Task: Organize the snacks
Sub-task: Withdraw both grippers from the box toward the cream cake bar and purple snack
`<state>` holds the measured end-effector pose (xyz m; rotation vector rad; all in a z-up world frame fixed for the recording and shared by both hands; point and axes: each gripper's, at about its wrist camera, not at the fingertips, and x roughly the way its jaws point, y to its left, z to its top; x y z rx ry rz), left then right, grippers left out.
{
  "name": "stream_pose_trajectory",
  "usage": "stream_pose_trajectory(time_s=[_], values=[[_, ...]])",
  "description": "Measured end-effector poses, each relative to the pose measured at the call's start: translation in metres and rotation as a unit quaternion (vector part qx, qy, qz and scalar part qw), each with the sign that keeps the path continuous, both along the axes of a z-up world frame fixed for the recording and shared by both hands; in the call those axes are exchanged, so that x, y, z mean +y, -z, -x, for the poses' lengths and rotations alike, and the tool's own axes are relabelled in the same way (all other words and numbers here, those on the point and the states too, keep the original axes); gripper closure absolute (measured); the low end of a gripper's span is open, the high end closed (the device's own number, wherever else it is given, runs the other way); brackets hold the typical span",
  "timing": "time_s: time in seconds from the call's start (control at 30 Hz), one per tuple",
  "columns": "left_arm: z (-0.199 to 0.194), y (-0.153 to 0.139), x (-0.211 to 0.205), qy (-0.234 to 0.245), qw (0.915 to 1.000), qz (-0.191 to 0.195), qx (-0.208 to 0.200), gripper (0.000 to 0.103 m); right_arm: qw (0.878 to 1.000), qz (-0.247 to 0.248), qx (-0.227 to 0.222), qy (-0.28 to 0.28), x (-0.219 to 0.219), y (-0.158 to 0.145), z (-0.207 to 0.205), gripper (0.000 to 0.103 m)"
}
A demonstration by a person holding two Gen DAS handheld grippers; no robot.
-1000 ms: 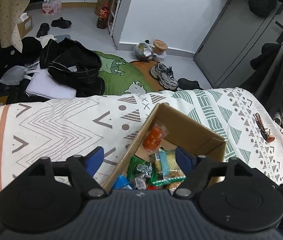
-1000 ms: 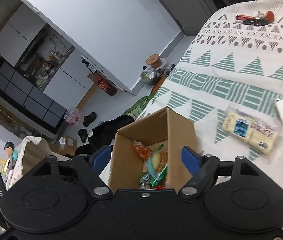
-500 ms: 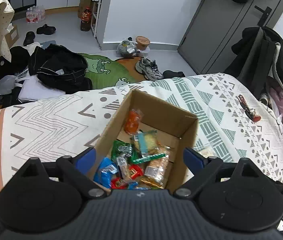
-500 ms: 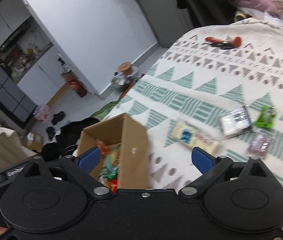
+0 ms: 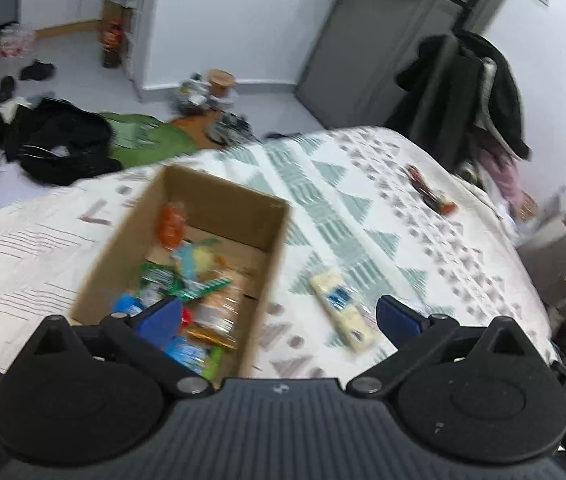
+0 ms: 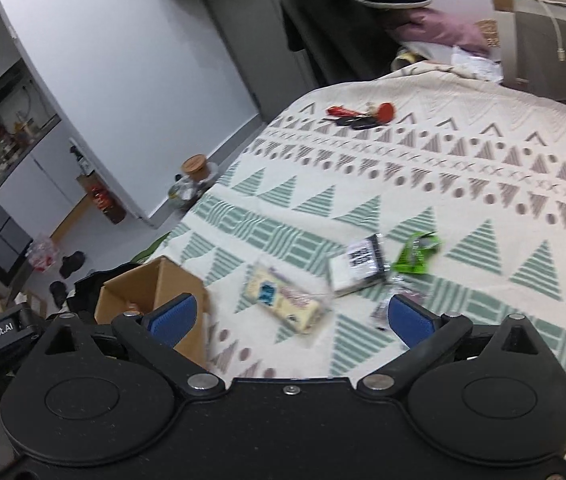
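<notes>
Left wrist view: cardboard box [image 5: 219,208] of mixed snacks on the bed [image 5: 383,216], long axis running away from the camera. Yellow snack packet [image 5: 341,306] lies flat just right of it, angled diagonally. Left gripper [image 5: 279,316] and right gripper [image 6: 289,314]: jaws spread wide, empty.

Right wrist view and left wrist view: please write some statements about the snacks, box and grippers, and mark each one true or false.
1. The box holds several snacks. True.
2. The yellow packet lies inside the box. False: it lies on the bedspread, beside the box.
3. The right hand-held gripper is open and empty. True.
4. The left hand-held gripper grips a snack. False: open, empty.
5. The green packet lies right of the white packet. True.
</notes>
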<state>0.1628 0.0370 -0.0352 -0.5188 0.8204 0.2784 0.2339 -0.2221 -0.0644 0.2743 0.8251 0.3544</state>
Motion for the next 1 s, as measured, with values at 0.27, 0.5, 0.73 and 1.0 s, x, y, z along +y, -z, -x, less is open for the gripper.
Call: stream_pose_trajectory(time_s=[0.27,0.5,0.73,1.0], values=[[-0.01,-0.002,-0.034,0.047,0.9989,0.004,0.003,0.0,0.999,-0.029,0.008,0.025,-0.029,0.008,-0.001,0.001],[-0.023,0.007,-0.049,0.052,0.9985,0.01,0.012,0.001,0.997,-0.04,0.026,0.055,-0.042,0.028,-0.005,0.002],[-0.042,0.028,-0.063,0.055,0.9984,0.011,0.01,0.001,0.991,-0.06,0.063,0.1,-0.061,0.052,-0.027,0.006],[-0.068,0.055,-0.072,0.04,0.9988,-0.003,0.028,0.003,0.987,-0.064,0.098,0.109,-0.057,0.074,-0.053,0.008]])
